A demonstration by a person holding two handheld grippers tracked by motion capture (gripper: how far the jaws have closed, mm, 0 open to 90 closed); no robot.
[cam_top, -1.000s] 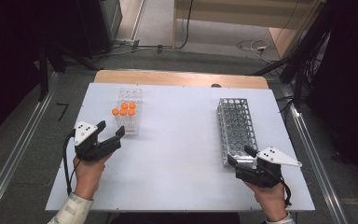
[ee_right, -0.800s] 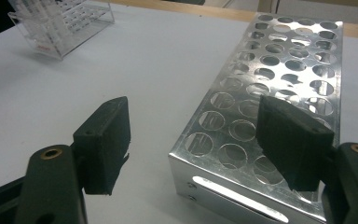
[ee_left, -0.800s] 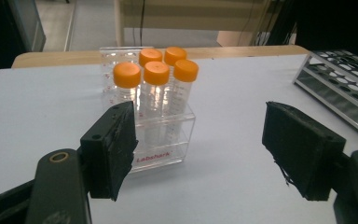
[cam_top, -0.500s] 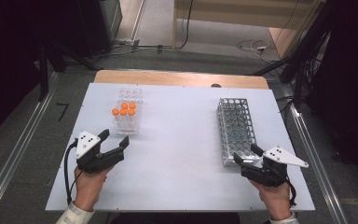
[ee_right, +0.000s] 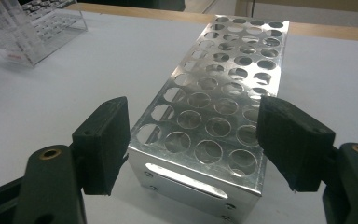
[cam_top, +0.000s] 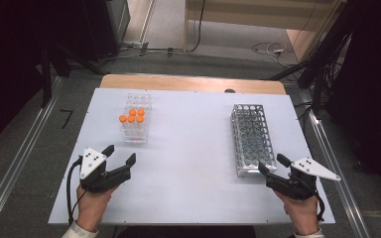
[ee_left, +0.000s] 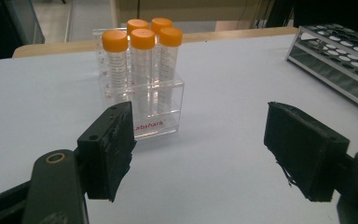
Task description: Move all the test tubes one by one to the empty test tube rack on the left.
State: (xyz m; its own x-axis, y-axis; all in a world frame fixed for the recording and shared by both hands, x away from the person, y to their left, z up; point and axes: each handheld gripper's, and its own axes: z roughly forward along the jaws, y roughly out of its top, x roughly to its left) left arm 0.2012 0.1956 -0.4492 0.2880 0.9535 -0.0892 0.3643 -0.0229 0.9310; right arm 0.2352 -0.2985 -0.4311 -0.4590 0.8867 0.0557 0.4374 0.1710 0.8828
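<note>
The left gripper [cam_top: 121, 154] sits at the near left of the white table [cam_top: 193, 148], jaws spread apart with nothing between them; they have just been opening further. It points toward the clear plastic rack [cam_top: 137, 119], which stands farther back on the left half of the table, well apart from the jaws. Five orange-capped tubes [cam_top: 133, 116] stand upright in the near end of that rack. In the left gripper view the rack's back rows are hidden behind the tubes, and its lower left corner is covered by the left jaw pad; the graduation marks on the tubes are too fine to read. The right gripper [cam_top: 273, 164] sits at the near right, jaws likewise released and holding nothing. They flank the near end of the metal rack [cam_top: 250, 136] without touching it, as far as the right gripper view shows; in the high view the gap between jaw tips and rack is too small to judge. The metal rack's holes appear empty, but its far rows are hard to make out. Both forearms are cut off at the bottom edge of the high view.
</note>
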